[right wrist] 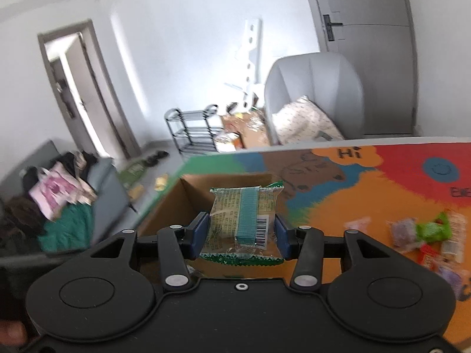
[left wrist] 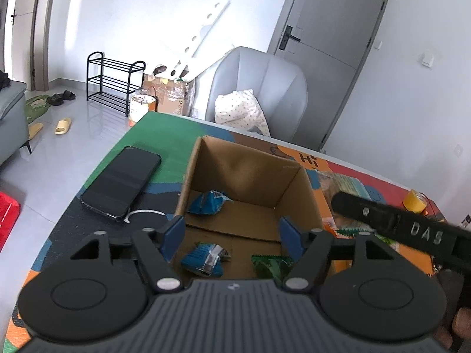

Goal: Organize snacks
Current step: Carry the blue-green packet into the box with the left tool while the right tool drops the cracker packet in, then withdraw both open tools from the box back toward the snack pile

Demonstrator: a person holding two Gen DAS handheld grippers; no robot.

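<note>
Left gripper [left wrist: 232, 238]: your jaws are apart over the box [left wrist: 203, 158], walls either side.
Right gripper [right wrist: 240, 232]: you clamp a packet [right wrist: 244, 220]; box rim just ahead.

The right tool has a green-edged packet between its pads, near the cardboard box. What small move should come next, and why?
Probably carry the green-edged packet on over the cardboard box and let go. The right tool grips it just short of the opening, and three packets already lie inside.
</note>
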